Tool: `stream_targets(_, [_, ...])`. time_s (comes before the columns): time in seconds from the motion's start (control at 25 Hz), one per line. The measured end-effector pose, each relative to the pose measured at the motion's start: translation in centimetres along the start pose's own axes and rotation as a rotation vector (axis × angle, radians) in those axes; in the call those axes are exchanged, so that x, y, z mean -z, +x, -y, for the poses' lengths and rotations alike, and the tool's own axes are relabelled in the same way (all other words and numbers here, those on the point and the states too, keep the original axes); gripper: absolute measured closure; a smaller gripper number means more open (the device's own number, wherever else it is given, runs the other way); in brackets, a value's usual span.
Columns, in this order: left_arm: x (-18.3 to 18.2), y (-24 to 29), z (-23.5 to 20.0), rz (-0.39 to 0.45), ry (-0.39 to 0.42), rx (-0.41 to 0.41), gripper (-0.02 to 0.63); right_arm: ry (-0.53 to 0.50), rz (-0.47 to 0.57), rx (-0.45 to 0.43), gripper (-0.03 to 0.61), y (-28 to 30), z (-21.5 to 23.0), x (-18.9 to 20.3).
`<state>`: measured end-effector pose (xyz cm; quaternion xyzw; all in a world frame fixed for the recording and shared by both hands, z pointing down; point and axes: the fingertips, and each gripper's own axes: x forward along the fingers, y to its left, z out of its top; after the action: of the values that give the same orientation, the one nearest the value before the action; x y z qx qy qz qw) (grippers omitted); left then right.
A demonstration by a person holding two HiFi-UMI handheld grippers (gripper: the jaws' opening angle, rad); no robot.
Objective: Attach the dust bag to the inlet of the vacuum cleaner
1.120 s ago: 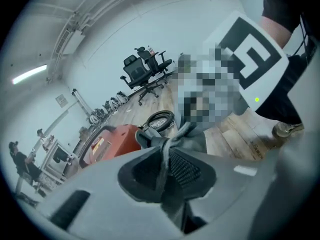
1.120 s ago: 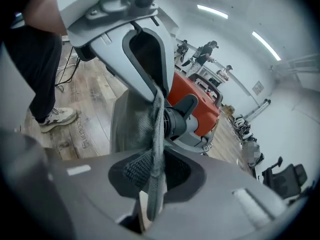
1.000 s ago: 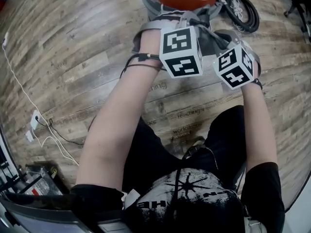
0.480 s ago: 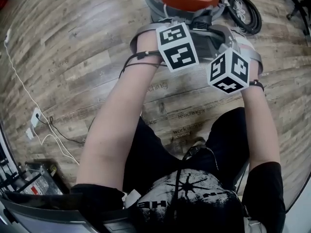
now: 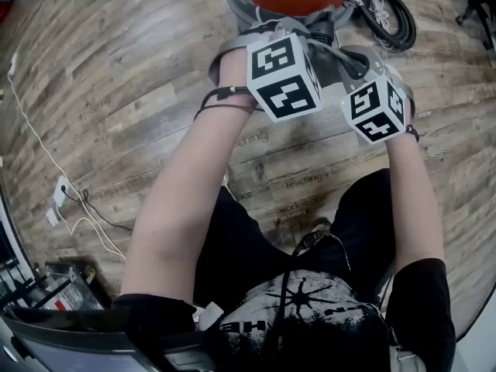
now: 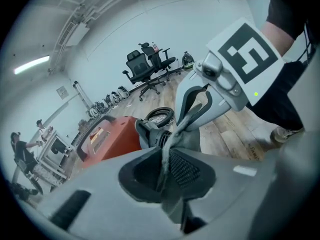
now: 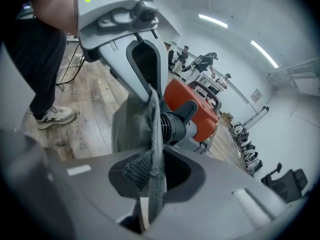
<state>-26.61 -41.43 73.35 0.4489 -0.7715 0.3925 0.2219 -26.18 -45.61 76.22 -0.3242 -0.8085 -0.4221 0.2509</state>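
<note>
Both grippers hold the grey bag by its fabric. On the left gripper the fingers are closed on a fold and have just eased a little wider. On the right gripper the fingers are clamped on the opposite fold and have just tightened. The bag hangs stretched between them, above the floor.

The black inlet juts from the orange vacuum toward the person. It lies straight ahead of both sets of fingers, just behind the fabric. From the head view the left gripper looks slightly nearer.

Likely next: push the bag mouth along the inlet's axis. Cannot tell whether the mouth already rides it.
</note>
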Motion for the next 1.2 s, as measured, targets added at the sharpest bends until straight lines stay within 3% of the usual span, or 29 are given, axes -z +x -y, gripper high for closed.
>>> stream_targets(0.16, [1.0, 0.3, 0.1, -0.015, -0.022, 0.021, 0.575, -0.062, -0.012, 0.024, 0.532, -0.2, 0.5, -0.9])
stream_targets(0.4, [4.5, 1.9, 1.2, -0.116, -0.084, 0.072, 0.583, -0.178, -0.019, 0.049, 0.514, -0.6, 0.6, -3.8])
stream_targets(0.48, [4.5, 2.3, 1.2, -0.136, -0.071, 0.072, 0.583, -0.193, -0.015, 0.050, 0.514, -0.7, 0.4, -3.8])
stream_targets(0.68, [2.8, 1.7, 0.4, -0.092, -0.076, 0.042, 0.577, -0.134, 0.026, 0.043, 0.529, -0.7, 0.3, -2.0])
stream_targets(0.92, [1.2, 0.7, 0.0, -0.026, -0.058, -0.002, 0.571, -0.066, -0.002, 0.030, 0.531, -0.2, 0.2, -0.8])
stream_targets(1.2, [2.3, 0.6, 0.5, -0.057, -0.027, -0.004, 0.561, -0.053, -0.024, 0.012, 0.503, -0.4, 0.5, -1.1])
